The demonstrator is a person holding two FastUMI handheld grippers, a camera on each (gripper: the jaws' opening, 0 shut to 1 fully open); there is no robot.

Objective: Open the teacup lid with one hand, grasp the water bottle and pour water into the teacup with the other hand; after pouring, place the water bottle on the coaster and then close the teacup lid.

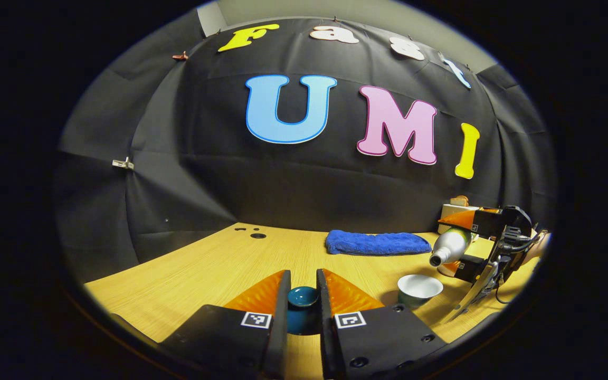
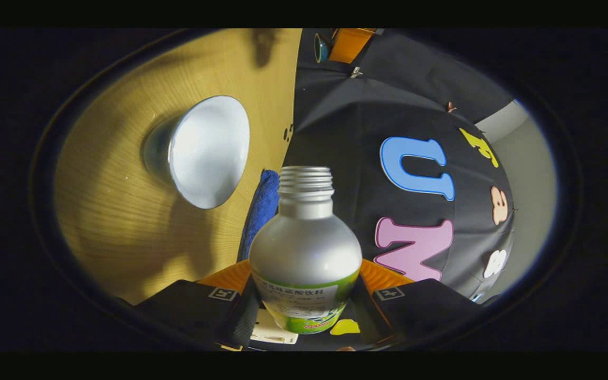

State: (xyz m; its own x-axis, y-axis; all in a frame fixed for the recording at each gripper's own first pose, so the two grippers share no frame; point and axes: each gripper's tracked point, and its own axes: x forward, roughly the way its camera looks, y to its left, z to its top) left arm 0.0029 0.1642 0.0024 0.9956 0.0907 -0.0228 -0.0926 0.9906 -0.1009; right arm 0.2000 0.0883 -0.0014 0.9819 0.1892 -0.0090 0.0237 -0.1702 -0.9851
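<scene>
My left gripper (image 1: 303,278) is shut on the teal teacup lid (image 1: 303,298) and holds it just above the wooden table (image 1: 198,274). To its right stands the uncovered teacup (image 1: 420,288), white inside. My right gripper (image 1: 458,244) is shut on the silver water bottle (image 1: 449,247), which is tilted with its uncapped mouth down-left, just above and right of the cup's rim. No stream is visible. In the right gripper view the bottle (image 2: 306,248) sits between my right gripper (image 2: 305,274) fingers, the teacup (image 2: 206,150) lies beyond it, and the lid (image 2: 320,47) shows at the top.
A folded blue towel (image 1: 378,243) lies at the back of the table, also seen as the towel (image 2: 262,206) behind the bottle. A pale box-like object (image 1: 454,210) stands behind the right gripper. Small holes (image 1: 257,235) mark the far tabletop.
</scene>
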